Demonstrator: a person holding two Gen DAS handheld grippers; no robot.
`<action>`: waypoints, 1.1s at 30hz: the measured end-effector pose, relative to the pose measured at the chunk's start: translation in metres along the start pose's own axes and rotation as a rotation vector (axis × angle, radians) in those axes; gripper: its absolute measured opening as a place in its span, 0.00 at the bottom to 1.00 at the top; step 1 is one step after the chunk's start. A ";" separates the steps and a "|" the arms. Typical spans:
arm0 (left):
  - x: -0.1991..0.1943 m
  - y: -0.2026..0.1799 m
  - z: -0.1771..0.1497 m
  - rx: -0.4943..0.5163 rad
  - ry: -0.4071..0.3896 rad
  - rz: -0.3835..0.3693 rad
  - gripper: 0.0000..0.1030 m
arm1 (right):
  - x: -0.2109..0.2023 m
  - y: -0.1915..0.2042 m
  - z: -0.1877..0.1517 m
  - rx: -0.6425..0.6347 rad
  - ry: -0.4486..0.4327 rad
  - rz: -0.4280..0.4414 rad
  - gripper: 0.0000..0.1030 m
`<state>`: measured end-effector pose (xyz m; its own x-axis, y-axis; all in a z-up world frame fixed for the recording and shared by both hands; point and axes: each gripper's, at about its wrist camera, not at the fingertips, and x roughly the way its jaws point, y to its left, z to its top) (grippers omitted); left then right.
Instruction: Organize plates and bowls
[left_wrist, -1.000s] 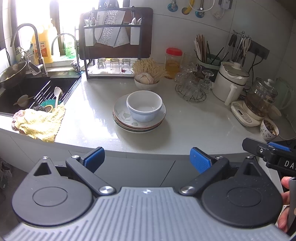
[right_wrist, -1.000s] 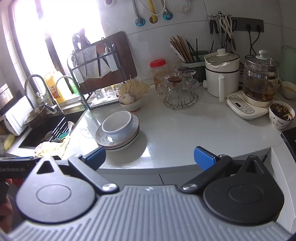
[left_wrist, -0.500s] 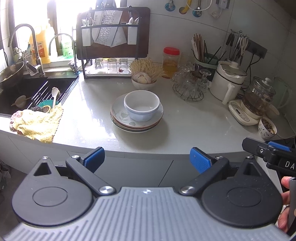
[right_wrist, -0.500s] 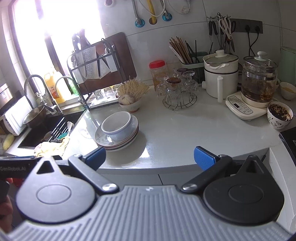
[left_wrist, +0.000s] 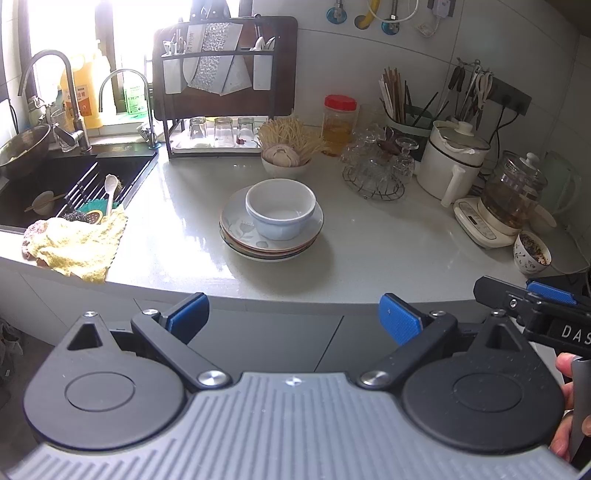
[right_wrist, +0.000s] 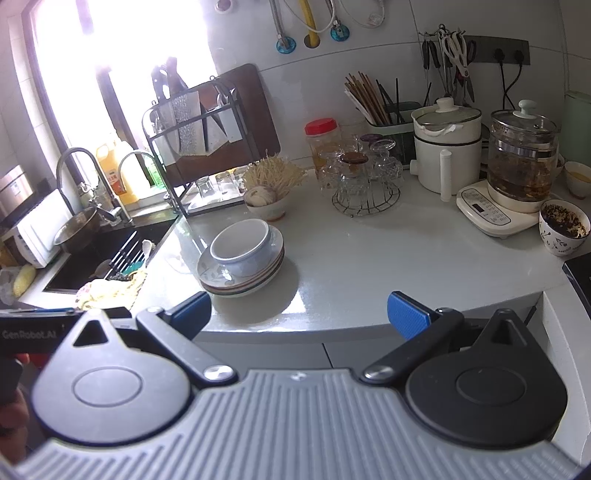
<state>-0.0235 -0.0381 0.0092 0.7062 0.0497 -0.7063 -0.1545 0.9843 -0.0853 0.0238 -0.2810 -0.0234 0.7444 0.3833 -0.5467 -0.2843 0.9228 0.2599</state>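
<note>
Left wrist: round glossy bowl (left_wrist: 280, 207) atop plates (left_wrist: 271, 240)

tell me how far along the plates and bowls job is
Done so far: the white bowl sits on the stack of plates in the middle of the counter. In hand: nothing; the left tongs and right tongs are both open and empty, short of the counter edge. Left: seemingly the whole job, since nothing shows where the pile should go.

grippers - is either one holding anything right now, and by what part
Nothing is held. The left gripper and right gripper are both open and empty, short of the bowl on the plates.
</note>
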 end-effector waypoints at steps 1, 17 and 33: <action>0.000 0.000 -0.001 -0.002 0.001 -0.001 0.97 | -0.001 0.000 -0.001 -0.003 0.001 0.001 1.00; -0.006 -0.004 -0.006 -0.005 -0.003 -0.002 0.97 | -0.008 0.000 -0.005 -0.005 -0.014 -0.003 1.00; -0.007 -0.004 -0.005 0.008 0.006 0.006 0.97 | -0.007 0.003 -0.006 -0.017 -0.009 0.011 1.00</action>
<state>-0.0317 -0.0434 0.0108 0.7011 0.0542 -0.7110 -0.1528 0.9854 -0.0755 0.0139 -0.2812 -0.0233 0.7467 0.3929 -0.5367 -0.3024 0.9192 0.2523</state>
